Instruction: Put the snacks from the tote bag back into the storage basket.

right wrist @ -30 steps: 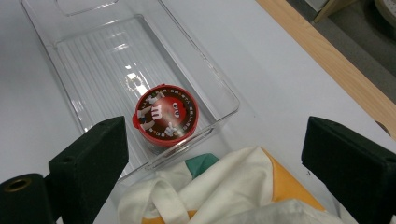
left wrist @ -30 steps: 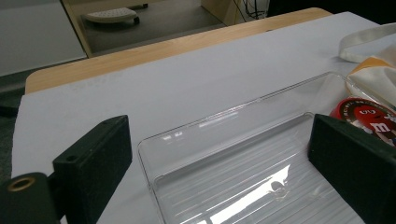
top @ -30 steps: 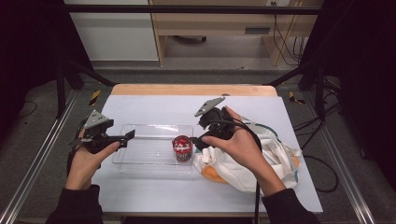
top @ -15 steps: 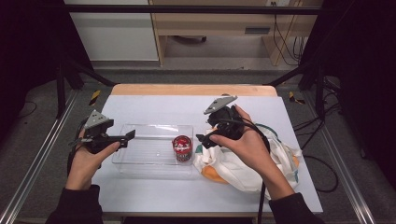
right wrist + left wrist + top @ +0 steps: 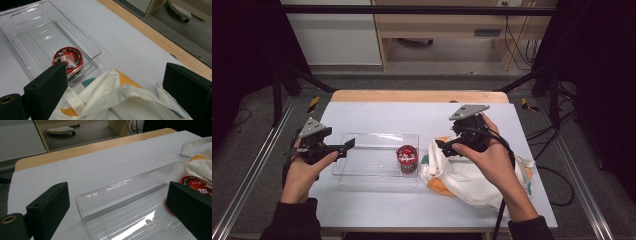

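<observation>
The right gripper is pulling back from the clear plastic tray and is now hanging over the near edge of the cream tote bag; a second ago it was down beside the red candy tin, at the tray's right end. Its jaws are standing wide apart in the right gripper view, with nothing between them. The tin is sitting upright inside the tray, hard against the end wall nearest the bag (its red printed lid is facing up), so the drop-off is looking finished: the tin is released and staying put.

The left gripper is hovering at the tray's left end as before, barely shifting, its jaws also spread wide and gripping nothing; in the left gripper view the tray's rim is lying between them, not touched.

With the right hand retreating toward the bag, the work is probably turning to fetching whatever else is inside it, though the bag's contents are hidden by its folds.
</observation>
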`<state>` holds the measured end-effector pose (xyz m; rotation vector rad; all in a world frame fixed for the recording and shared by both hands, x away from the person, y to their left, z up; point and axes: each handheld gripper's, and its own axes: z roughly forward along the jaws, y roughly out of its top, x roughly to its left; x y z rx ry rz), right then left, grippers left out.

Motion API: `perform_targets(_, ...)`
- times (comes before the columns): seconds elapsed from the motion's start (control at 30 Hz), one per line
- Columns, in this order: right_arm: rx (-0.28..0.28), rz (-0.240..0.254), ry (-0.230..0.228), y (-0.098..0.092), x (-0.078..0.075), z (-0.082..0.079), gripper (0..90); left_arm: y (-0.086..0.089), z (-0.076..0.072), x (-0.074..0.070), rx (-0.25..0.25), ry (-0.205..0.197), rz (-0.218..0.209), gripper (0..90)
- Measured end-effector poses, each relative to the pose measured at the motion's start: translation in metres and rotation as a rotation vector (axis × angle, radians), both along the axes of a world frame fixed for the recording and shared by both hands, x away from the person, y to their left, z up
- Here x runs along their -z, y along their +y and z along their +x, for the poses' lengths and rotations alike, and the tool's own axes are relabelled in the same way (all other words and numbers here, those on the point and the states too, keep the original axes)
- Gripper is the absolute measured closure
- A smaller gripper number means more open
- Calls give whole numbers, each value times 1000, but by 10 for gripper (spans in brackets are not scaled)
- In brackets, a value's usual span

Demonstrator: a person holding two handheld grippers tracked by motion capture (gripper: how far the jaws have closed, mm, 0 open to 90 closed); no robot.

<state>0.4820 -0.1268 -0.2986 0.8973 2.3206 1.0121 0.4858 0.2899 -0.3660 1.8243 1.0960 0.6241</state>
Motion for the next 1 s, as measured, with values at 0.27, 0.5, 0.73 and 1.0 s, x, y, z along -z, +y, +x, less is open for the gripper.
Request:
perform_targets(0.27, 69, 13, -9, -28, 5, -5, 64, 1, 0, 1, 2, -1, -1, 45)
perform_targets(0.5, 130, 16, -5, -53, 13, -9, 64, 3, 1, 2, -2, 3, 0, 43)
perform_targets(0.73, 202, 22, -17, -79, 20, -13, 64, 5, 1, 2, -4, 4, 0, 43)
perform_targets(1.0, 261, 21, -16, -101, 34, -17, 65, 6, 1, 3, -7, 5, -2, 43)
